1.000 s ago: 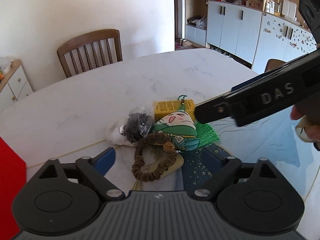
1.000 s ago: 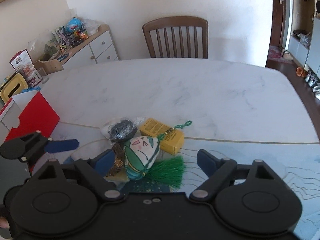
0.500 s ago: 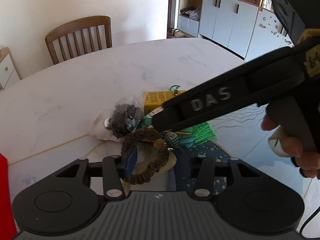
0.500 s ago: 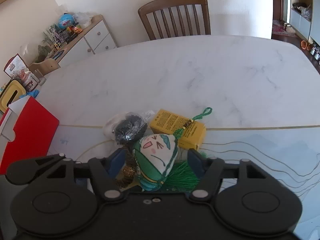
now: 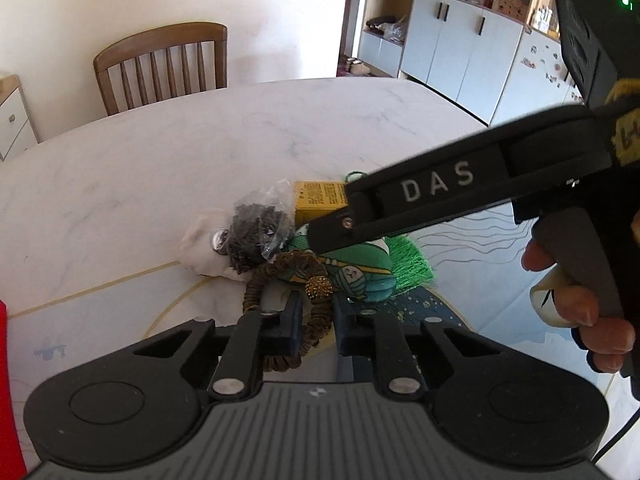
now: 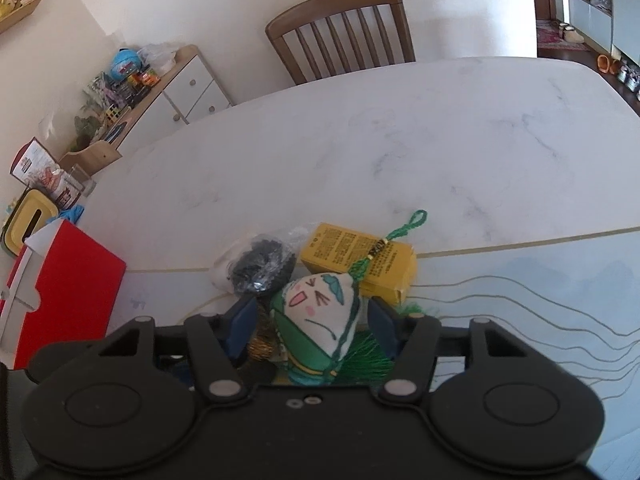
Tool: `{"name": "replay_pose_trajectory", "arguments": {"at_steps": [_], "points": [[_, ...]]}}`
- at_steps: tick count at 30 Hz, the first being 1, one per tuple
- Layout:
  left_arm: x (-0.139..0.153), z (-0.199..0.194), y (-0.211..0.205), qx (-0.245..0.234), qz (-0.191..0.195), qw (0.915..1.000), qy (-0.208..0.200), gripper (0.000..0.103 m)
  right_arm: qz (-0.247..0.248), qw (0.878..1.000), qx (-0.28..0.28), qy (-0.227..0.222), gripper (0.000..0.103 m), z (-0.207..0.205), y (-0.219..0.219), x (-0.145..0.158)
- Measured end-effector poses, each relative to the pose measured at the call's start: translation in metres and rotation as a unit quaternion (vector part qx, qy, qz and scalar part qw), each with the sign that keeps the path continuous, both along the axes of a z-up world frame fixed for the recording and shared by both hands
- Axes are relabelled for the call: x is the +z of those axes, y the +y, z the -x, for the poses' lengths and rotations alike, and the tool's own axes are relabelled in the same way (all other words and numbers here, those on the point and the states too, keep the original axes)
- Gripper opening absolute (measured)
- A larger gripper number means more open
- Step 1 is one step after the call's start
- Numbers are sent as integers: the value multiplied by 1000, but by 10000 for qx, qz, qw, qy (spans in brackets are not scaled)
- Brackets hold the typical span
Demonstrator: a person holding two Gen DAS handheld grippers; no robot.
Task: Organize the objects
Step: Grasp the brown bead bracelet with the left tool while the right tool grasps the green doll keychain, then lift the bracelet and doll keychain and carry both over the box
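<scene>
Our left tongs (image 5: 314,320) are clamped on a brown scrunchie (image 5: 288,280). Our right tongs (image 6: 312,320) are closing around a green plush charm (image 6: 316,320); whether the pads touch it we cannot tell. Behind lie a clear bag (image 6: 260,264) holding dark pieces and a yellow box (image 6: 356,256) on the counter (image 6: 360,140). A red box (image 6: 68,292) stands left, contents hidden.

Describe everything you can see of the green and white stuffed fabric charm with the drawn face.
The green and white stuffed fabric charm is a soft, cone-like pouch: white top with a drawn face, green printed cloth below. A green braided cord with a loop runs from its tip over the yellow cardboard box; a green tassel spreads beneath. It lies tilted between the closing jaws of the right gripper.
</scene>
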State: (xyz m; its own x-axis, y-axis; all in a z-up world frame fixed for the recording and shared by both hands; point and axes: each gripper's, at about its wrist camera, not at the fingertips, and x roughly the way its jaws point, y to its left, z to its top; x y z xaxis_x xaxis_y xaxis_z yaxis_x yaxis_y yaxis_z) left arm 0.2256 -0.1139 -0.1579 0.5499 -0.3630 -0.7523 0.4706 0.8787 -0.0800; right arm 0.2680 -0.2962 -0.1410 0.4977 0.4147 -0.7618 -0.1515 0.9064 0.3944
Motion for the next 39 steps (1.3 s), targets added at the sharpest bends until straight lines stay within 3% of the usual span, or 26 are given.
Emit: {"name": "replay_pose_trajectory", "arguments": {"at_steps": [6,10,17,24,39], "points": [[1,-2,9,279,141,9995,60,12,-74,10000,8,64,61,-1,2,-4],[4,-1,13,443,213,9988,65,12,33,10000,53,42,43,1,6,-4],[13,-2,21,598,336,9976,125,12,284,9993,132,-198,30,11,12,5],[32,2,33,698,538,9960,109,11,512,9973,180,-492,28,30,17,28],[93,47,75,843,802,9930,-194,11,591,9900,566,-1147,28,88,34,100]]}}
